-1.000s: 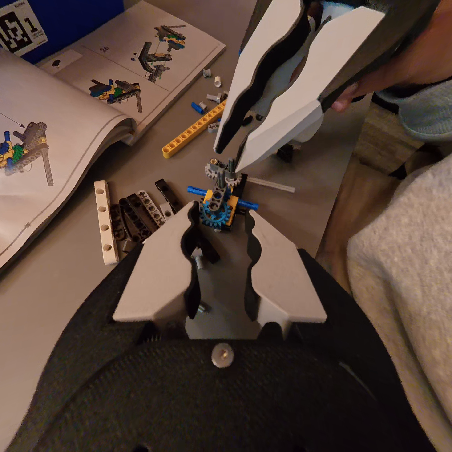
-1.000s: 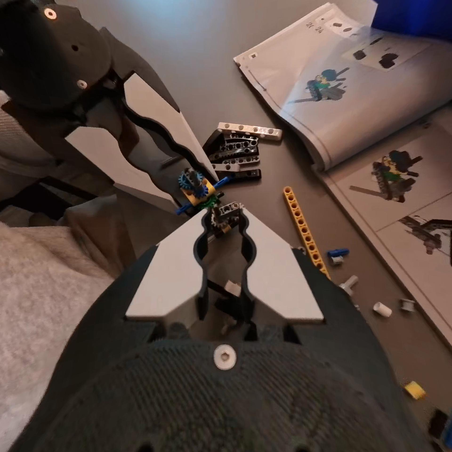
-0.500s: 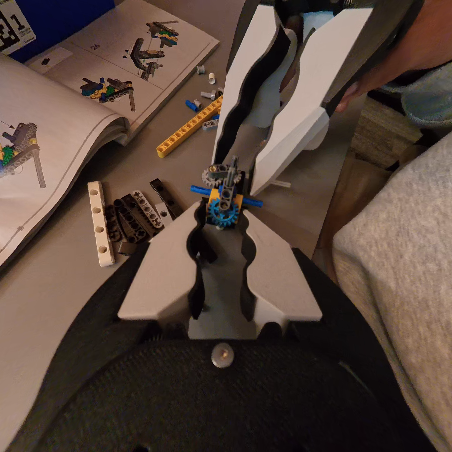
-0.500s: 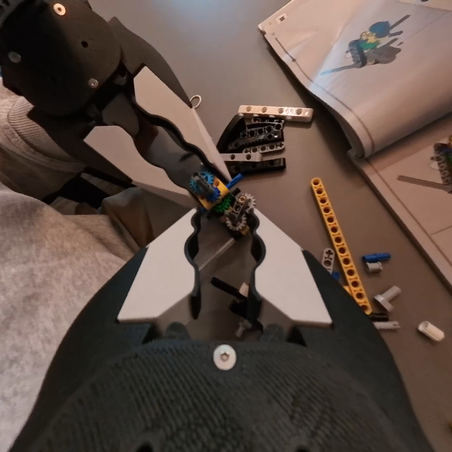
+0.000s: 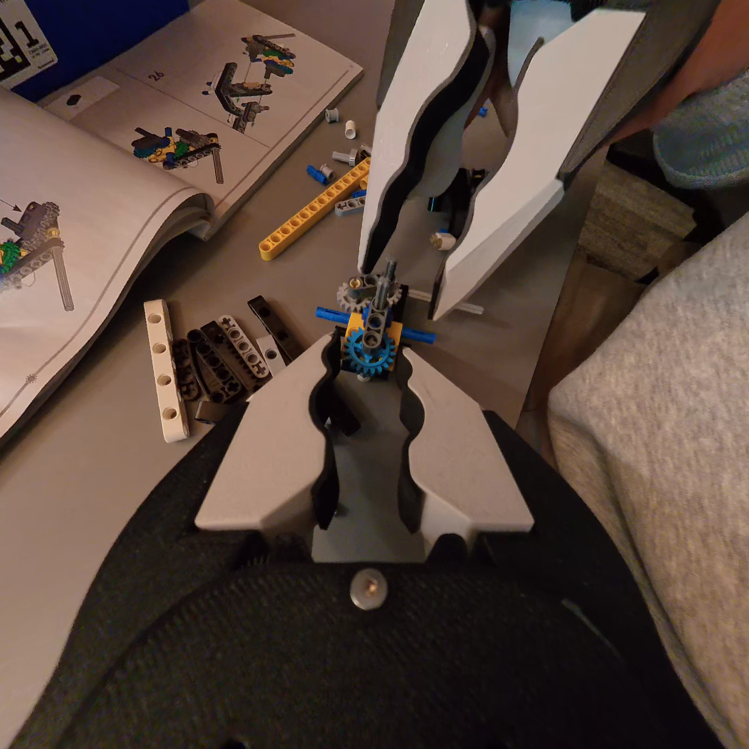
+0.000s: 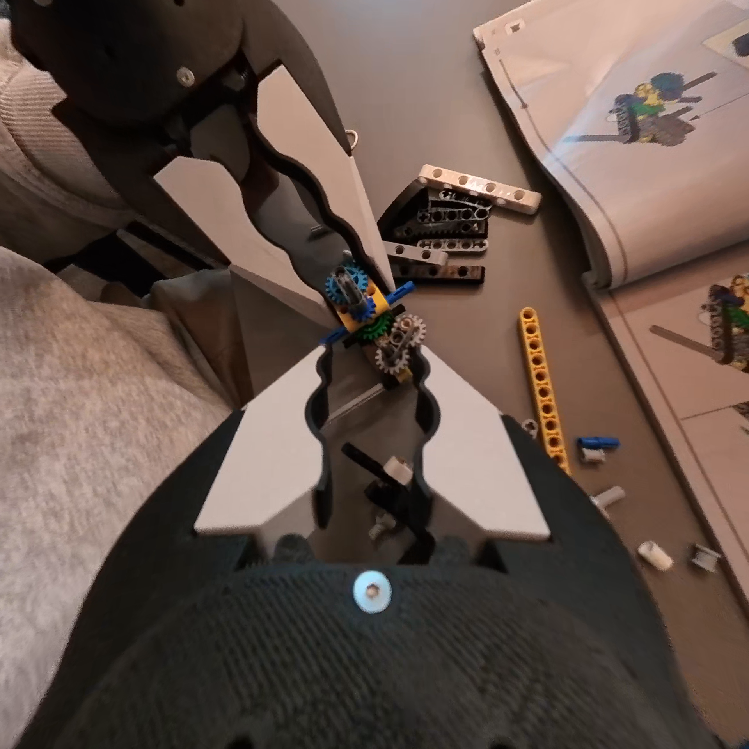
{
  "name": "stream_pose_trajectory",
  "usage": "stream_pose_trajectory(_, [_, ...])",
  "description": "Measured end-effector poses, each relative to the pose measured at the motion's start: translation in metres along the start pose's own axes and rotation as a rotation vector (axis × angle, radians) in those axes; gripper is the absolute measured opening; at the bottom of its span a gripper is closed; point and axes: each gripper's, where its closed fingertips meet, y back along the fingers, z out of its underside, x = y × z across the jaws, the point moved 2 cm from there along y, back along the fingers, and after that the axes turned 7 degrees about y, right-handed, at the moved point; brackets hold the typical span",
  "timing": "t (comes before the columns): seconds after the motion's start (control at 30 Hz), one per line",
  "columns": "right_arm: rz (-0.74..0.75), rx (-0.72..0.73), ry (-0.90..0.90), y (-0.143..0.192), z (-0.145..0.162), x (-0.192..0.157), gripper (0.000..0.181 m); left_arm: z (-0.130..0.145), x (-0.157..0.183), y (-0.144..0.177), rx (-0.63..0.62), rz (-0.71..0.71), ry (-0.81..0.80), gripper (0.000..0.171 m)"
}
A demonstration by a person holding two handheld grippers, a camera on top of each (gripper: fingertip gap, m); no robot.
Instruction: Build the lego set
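Left wrist view: the gear assembly point(image 5: 371, 338) (yellow block, blue gear, grey gears, blue axle crosswise) sits pinched between the tips of the left gripper point(image 5: 369, 356), lifted off the grey table point(image 5: 101, 466). Its long axis runs straight ahead from the left gripper toward the right gripper point(image 5: 399, 289). The right gripper stands parted, its tips bracketing the assembly's far grey-gear end, one pad touching or nearly so. Judgement: the right gripper is nearer that free end, so closing there is its move. Loose beams point(image 5: 215, 364) and the yellow beam point(image 5: 316, 210) lie left, beside the instruction booklet point(image 5: 121, 182).
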Motion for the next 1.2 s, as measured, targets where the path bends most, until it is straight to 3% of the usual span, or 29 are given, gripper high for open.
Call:
stream_pose_trajectory(0.23, [-0.035,0.071,0.001,0.005,-0.002,0.003,0.049,0.000,0.002,0.000,-0.004,0.012,-0.008,0.024])
stream_pose_trajectory(0.47, [-0.092,0.021,0.043,-0.004,-0.001,0.001,0.053,0.001,0.005,0.000,-0.009,0.024,-0.020,0.024])
stream_pose_trajectory(1.03, [-0.105,-0.012,0.123,-0.006,0.001,-0.004,0.050,0.001,0.005,0.001,-0.010,0.029,-0.017,0.024])
stream_pose_trajectory(1.2, [-0.100,-0.009,0.139,-0.005,0.003,-0.001,0.037,0.002,0.006,0.001,-0.012,0.032,-0.022,0.024])
